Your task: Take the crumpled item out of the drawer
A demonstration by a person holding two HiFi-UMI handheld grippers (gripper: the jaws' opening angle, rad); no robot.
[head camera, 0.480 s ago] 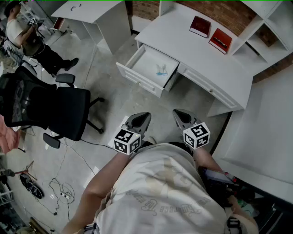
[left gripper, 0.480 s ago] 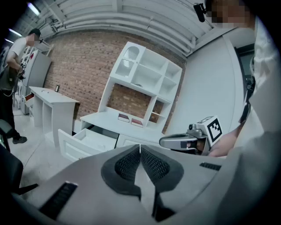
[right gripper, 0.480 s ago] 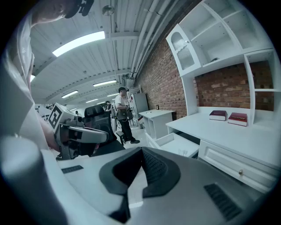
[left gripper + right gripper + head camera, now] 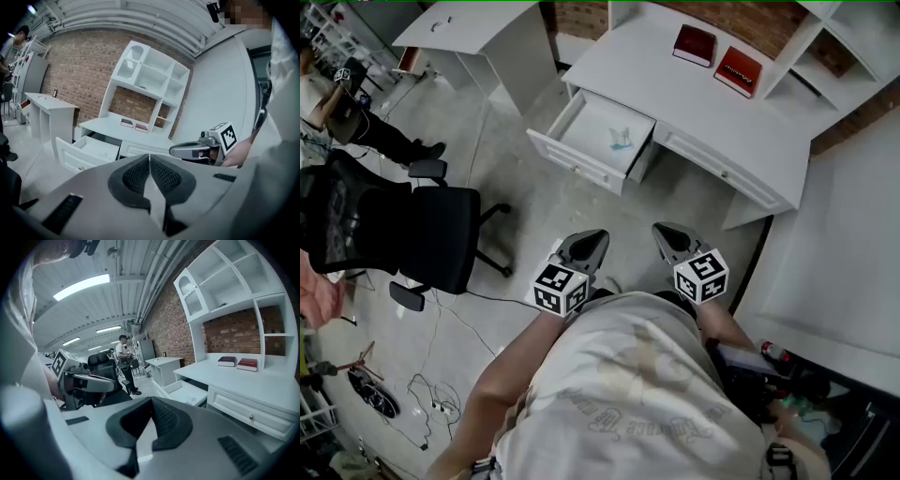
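Across the floor (image 4: pixel 525 202), the drawer (image 4: pixel 598 139) stands open, crumpled item (image 4: pixel 622 141) inside. Left gripper (image 4: pixel 589 244) and right gripper (image 4: pixel 667 238), fingers clenched empty, hang well short; reaching and grasping remain.

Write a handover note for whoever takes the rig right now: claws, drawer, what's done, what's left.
Left claw: shut, empty.
Right claw: shut, empty.
Both are held near the body, well short of the desk.
Drawer: open, with the crumpled item lying inside, untouched.
Done: drawer is open.
Left: step in, open a claw, grip the item, lift it out.
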